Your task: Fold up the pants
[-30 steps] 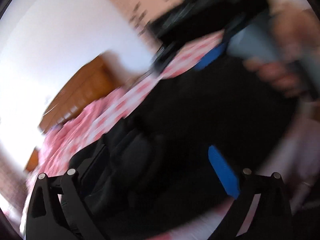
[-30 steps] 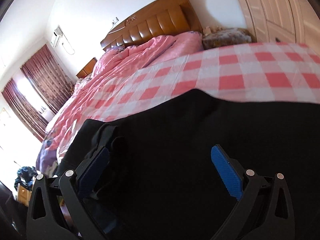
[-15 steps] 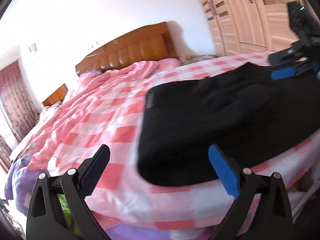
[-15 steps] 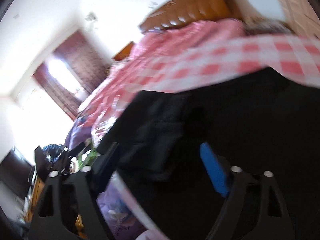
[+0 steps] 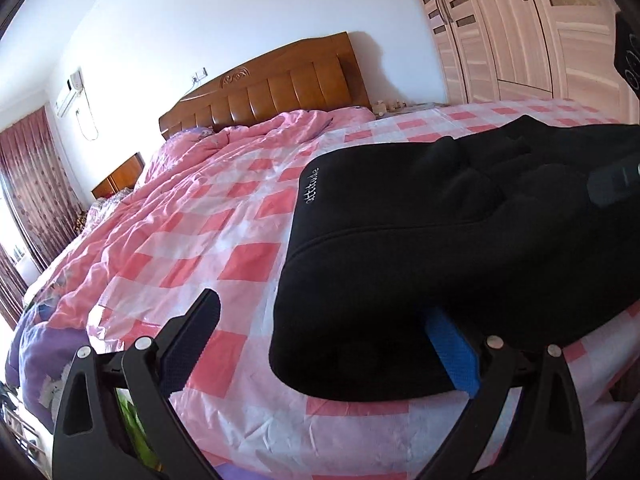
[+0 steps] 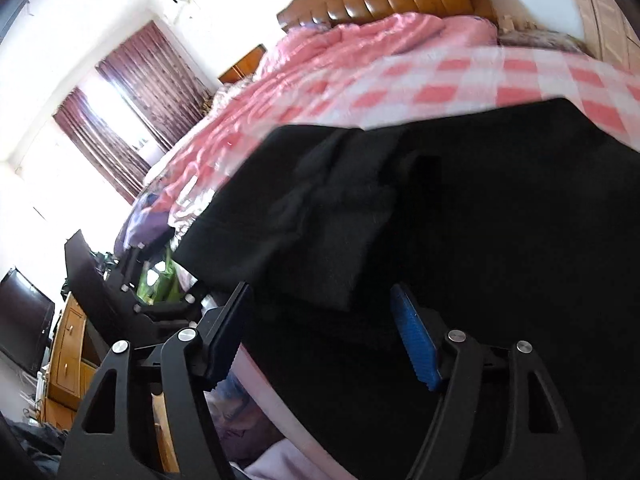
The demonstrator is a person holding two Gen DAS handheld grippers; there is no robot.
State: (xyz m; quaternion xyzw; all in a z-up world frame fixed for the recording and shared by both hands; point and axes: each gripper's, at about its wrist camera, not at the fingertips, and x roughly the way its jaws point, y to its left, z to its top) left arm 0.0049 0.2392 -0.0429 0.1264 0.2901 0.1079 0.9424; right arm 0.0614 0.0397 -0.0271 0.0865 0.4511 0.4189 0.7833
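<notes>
Black pants [image 5: 460,240] lie folded in layers on the pink checked bed sheet [image 5: 224,224], close to the bed's near edge. My left gripper [image 5: 324,332] is open at the pants' near left corner; its blue right pad [image 5: 452,356] sits partly under the cloth edge and its left finger [image 5: 196,328] is over bare sheet. In the right wrist view the pants [image 6: 460,208] fill the frame. My right gripper [image 6: 320,336] has its jaws closing around a hanging folded edge, with neither pad pressing on it.
A wooden headboard [image 5: 272,88] and a bunched pink quilt [image 5: 256,136] are at the far end of the bed. Wardrobe doors [image 5: 516,32] stand at the right. Curtains [image 6: 116,120], a wooden dresser [image 6: 68,356] and a dark screen [image 6: 20,324] are beyond the bed's left side.
The left gripper pulled back off the pants to the bed's edge, rolled level, then came in at the near left corner. The right gripper's jaws narrowed and it shifted toward the pants' left edge.
</notes>
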